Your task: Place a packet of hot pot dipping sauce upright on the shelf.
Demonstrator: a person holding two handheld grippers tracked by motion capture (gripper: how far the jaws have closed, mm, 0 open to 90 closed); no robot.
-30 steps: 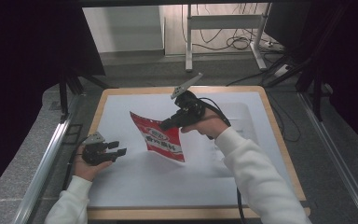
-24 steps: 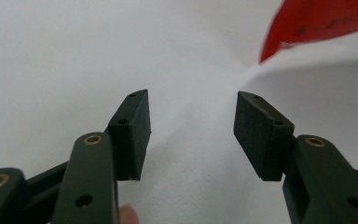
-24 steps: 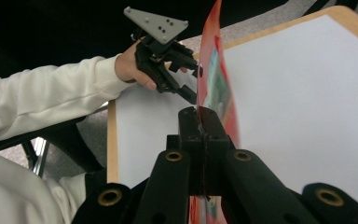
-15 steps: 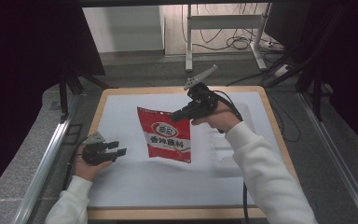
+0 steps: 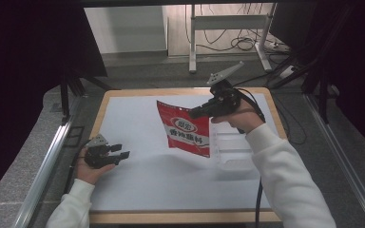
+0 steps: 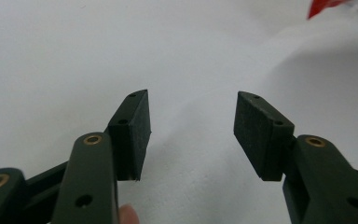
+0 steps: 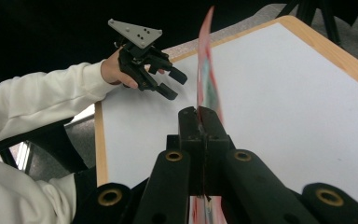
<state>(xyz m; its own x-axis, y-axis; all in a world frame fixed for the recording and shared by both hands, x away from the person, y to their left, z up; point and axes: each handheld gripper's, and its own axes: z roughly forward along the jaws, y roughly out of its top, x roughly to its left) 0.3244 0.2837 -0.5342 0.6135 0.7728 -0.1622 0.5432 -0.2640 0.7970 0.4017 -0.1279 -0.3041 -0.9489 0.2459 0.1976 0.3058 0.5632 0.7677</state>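
While my left gripper point(image 5: 120, 155) rests at the white table point(image 5: 138, 123) edge with its 2 jaws apart on nothing, my right gripper point(image 5: 194, 113) clamps the flat red printed seasoning pouch point(image 5: 185, 130), hanging above mid-table beside a clear plastic tray point(image 5: 233, 152).

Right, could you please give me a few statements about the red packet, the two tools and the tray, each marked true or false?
1. The right tool is shut on the red packet. True.
2. The red packet lies flat on the table. False: it hangs in the air, pinched at its edge.
3. The left tool is open with nothing between its pads. True.
4. The left tool grips a corner of the packet. False: it rests at the table's left side, apart from the packet.
5. A clear plastic tray sits on the table to the right of the packet. True.
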